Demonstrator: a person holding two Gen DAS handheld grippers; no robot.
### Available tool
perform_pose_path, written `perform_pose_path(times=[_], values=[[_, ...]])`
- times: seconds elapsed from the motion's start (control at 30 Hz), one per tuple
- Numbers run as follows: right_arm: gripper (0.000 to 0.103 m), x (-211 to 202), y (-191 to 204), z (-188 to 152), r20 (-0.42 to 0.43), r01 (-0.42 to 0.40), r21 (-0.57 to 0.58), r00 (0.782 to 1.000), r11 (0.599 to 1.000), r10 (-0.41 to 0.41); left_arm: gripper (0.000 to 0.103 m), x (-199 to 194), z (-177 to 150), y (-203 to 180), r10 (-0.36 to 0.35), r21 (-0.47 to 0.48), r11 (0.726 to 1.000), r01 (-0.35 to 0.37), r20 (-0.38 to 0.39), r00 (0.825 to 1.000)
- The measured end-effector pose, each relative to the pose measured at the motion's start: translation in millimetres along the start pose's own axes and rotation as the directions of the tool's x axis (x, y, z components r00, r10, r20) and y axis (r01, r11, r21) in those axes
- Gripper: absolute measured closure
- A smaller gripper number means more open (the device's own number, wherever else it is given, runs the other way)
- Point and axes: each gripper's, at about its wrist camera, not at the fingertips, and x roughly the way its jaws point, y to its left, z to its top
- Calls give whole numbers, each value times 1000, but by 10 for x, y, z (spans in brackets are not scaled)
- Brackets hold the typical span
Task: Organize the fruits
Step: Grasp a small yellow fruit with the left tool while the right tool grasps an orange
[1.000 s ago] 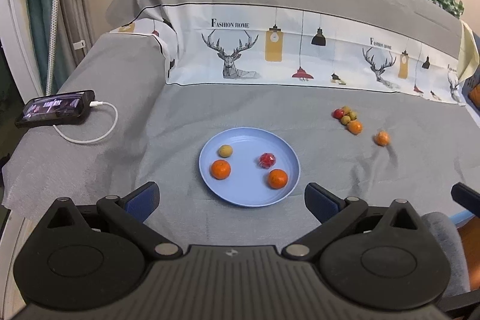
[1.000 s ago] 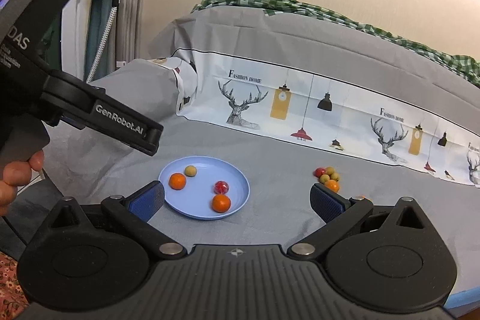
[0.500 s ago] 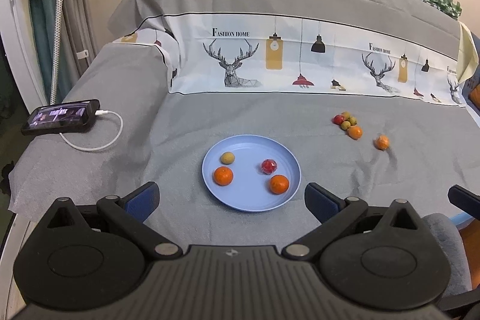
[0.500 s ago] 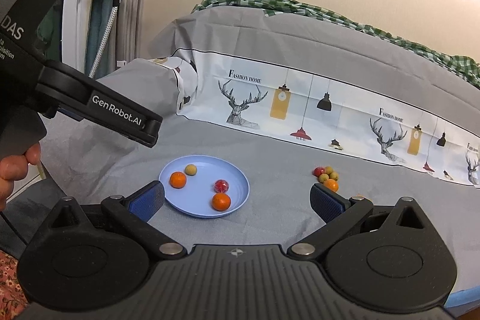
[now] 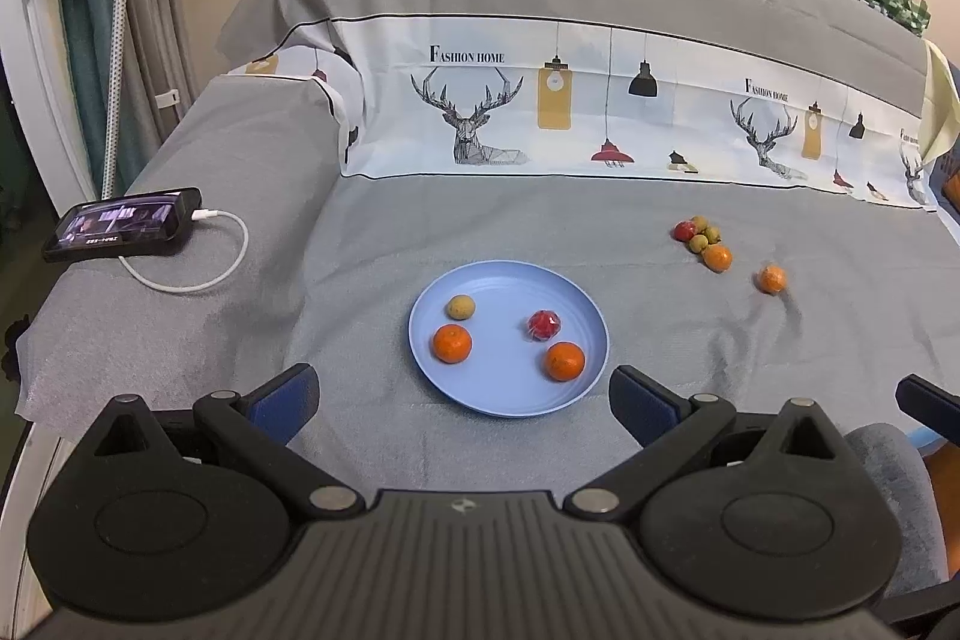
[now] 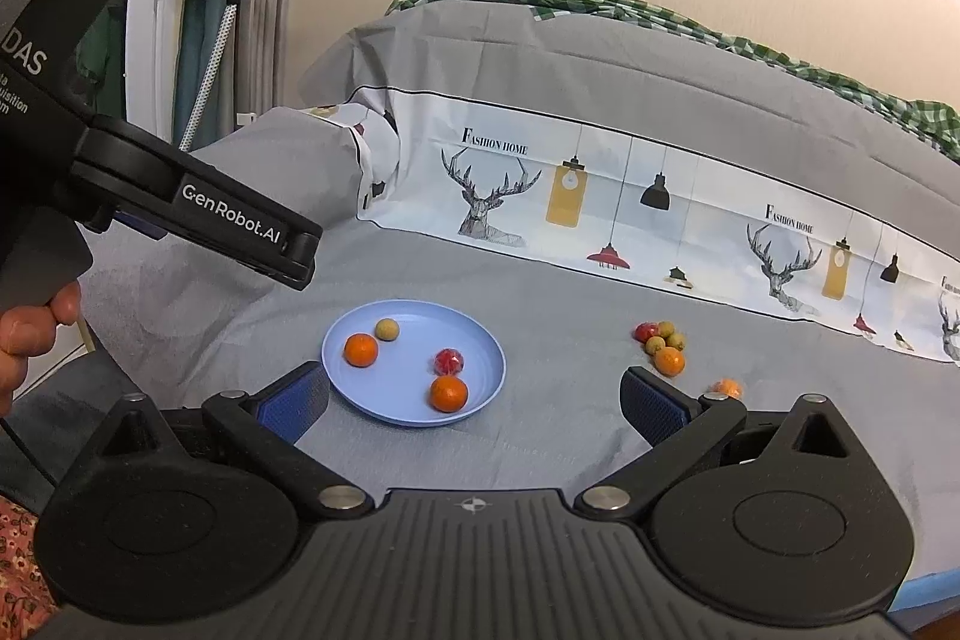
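A round, smooth blue plate [image 5: 420,340] sits on a grey woven sheet [image 5: 240,340], holding two tangerines [image 5: 452,343], a red fruit [image 5: 544,325] and a tan fruit [image 5: 460,307]. The left gripper [image 5: 462,394] and right gripper [image 6: 474,397] hover just short of it, fingers spread wide, holding nothing. Beyond the plate to its right lies a small fruit cluster [image 5: 701,239] and one lone tangerine [image 5: 771,278].

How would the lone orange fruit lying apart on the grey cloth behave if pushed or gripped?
The lone orange fruit looks round, so a push would probably roll it across the grey cloth. It appears small and likely light. Its curved skin might slip from a loose claw grip.
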Motion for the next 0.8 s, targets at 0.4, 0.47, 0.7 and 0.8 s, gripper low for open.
perform_pose_path(times=[0.4,0.47,0.7,0.8], values=[[1,167,-34,-1,-3,-21,35,1000,999,21,0,142,-3,165,47,-32,998,-49,-36,998],[1,220,-84,-7,3,-20,57,1000,998,19,0,210,0,191,48,-44,998,-51,-63,997],[1,466,-375,-50,-15,28,147,1000,989,-26,0,466,86,179,58,-59,996,-66,-126,990],[1,585,-508,-60,-32,43,181,999,983,-38,0,572,163,127,57,-53,996,-65,-138,989]])
